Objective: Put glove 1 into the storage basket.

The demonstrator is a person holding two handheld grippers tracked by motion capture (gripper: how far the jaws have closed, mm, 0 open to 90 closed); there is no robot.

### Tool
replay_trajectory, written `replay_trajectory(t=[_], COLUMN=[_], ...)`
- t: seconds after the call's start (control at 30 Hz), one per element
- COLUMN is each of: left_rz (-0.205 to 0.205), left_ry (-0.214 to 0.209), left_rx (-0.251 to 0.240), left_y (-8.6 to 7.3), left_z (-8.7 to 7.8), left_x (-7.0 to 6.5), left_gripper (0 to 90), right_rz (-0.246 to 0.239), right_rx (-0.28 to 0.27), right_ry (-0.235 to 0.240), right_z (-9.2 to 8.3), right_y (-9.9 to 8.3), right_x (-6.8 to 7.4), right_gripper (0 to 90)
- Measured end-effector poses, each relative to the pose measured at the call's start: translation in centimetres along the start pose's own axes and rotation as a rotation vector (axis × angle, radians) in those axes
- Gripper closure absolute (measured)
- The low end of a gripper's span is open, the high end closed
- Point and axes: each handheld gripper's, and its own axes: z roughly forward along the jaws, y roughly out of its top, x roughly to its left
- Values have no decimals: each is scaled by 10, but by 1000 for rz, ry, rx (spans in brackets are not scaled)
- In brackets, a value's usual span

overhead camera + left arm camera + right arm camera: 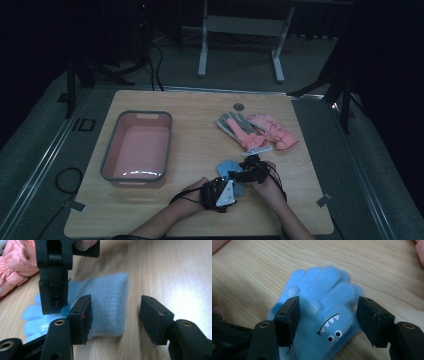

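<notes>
My left gripper (115, 320) has its jaws held apart, about half spread, and the cuff end of the one blue glove (107, 307) lies flat on the counter (170, 272) between them. The glove's cuff edge sits against the inner face of one jaw; the other jaw stands clear of the fabric with bare wood in the gap. I cannot tell whether that near jaw presses the cloth or only rests beside it.

My right gripper (328, 320) also has its jaws apart, a moderate spread, and they straddle the same blue glove (324, 315) at its palm, where a printed toothy mouth and two round eyes show. Neither pad squeezes the glove; one jaw lies over its edge, the other just beside its far edge. The glove's fingers point away beyond my jaw tips.

In my left gripper's view, the right gripper (53, 302) stands just past my jaws, its tips down on the glove.

Farther out from both sets of jaws, I count two pink gloves (257, 130) lying together on the counter (200, 215), one palm up with grey fingers. Well apart on the other side sits one pink tub (136, 146) with a grey rim.
</notes>
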Motion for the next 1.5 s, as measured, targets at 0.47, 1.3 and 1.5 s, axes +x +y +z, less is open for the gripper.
replay_trajectory(t=[0.47,1.3,1.5], left_rz=[-69,-132,-126], left_ry=[1,17,51], left_rx=[8,1,-9], left_y=[-2,5,15], left_z=[2,-15,-34], left_x=[8,22,34], left_gripper=[701,770,772], right_rz=[-13,18,1], right_rx=[-24,-87,-126], right_ry=[27,72,81], right_z=[3,-8,-22], right_y=[1,13,33], right_x=[-3,2,8], right_gripper=[539,833,837])
